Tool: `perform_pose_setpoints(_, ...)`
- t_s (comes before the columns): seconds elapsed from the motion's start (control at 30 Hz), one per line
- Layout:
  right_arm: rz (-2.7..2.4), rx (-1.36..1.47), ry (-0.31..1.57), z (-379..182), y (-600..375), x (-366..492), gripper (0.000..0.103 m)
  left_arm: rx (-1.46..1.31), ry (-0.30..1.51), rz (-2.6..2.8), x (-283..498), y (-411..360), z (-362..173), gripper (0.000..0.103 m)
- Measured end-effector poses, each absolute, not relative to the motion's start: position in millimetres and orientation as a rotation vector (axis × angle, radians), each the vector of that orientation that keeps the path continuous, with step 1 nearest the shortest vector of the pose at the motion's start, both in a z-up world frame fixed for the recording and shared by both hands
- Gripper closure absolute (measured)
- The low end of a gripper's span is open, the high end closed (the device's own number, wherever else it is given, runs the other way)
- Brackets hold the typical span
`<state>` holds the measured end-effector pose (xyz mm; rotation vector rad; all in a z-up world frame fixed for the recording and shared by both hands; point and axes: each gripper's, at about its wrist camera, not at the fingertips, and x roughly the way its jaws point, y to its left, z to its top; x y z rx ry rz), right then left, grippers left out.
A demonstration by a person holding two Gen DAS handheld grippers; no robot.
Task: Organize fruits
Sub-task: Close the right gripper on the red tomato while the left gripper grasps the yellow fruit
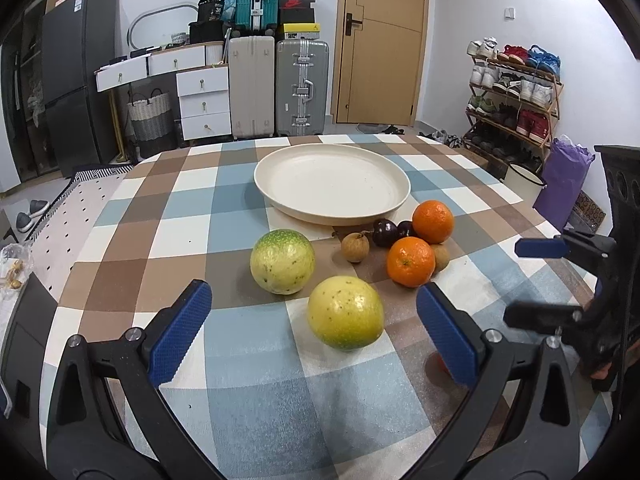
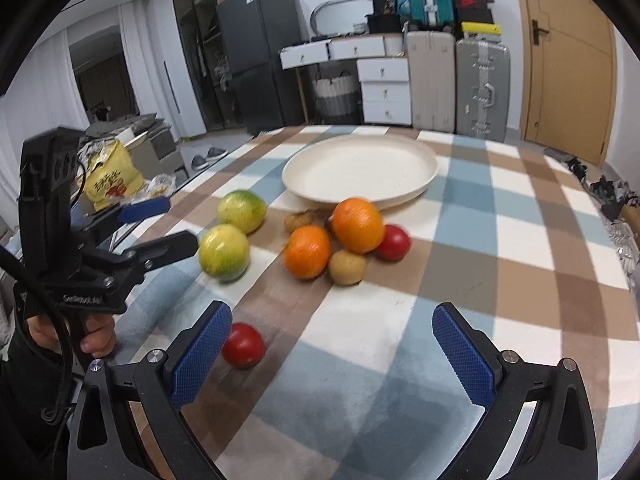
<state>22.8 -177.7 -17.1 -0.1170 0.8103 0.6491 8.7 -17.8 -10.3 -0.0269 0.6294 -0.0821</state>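
A cream plate [image 1: 332, 182] [image 2: 360, 168] sits empty at the table's middle. In front of it lie two yellow-green fruits [image 1: 345, 312] [image 1: 282, 261], two oranges [image 1: 410, 261] [image 1: 433, 221], dark plums [image 1: 385, 232], small brown fruits [image 1: 355, 247] and two red fruits [image 2: 243, 344] [image 2: 394, 242]. My left gripper [image 1: 314, 332] is open, with the near yellow-green fruit between its fingers, not touching. My right gripper [image 2: 334, 356] is open and empty, its left pad next to the near red fruit. Each gripper shows in the other's view: the right one [image 1: 536, 280], the left one [image 2: 164, 224].
The round table has a checked cloth [image 1: 248, 360]. Behind it stand suitcases [image 1: 302, 88], white drawers [image 1: 204, 96], a dark fridge [image 1: 76, 80], a door [image 1: 380, 40] and a shoe rack [image 1: 516, 96]. A yellow bag [image 2: 110, 178] lies off the table's left.
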Motion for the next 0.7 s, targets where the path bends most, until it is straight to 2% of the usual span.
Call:
perform_pose_setpoints(0.07, 0.673, -0.138, 0.833, -21, -169, 19, 0.003, -0.025, 0.648, -0.079, 11, -18, -13, 0.001)
perform_pose_setpoints(0.17, 0.702, -0.178, 0.861, -28, -156, 14, 0.01, -0.025, 0.676, -0.08, 15, -18, -17, 0.001)
perform_pose_setpoints(0.23, 0.729, -0.196, 0.883, -32, -147, 12, 0.019, -0.028, 0.689, -0.081, 17, -18, -19, 0.001)
perform_pose_setpoints(0.33, 0.749, -0.212, 0.91, -37, -139, 10, 0.024, -0.059, 0.722, -0.103, 22, -16, -24, 0.004)
perform_pose_setpoints(0.7, 0.777, -0.241, 0.936, -44, -127, 10, 0.037, -0.106, 0.82, -0.173, 37, -26, -41, 0.036)
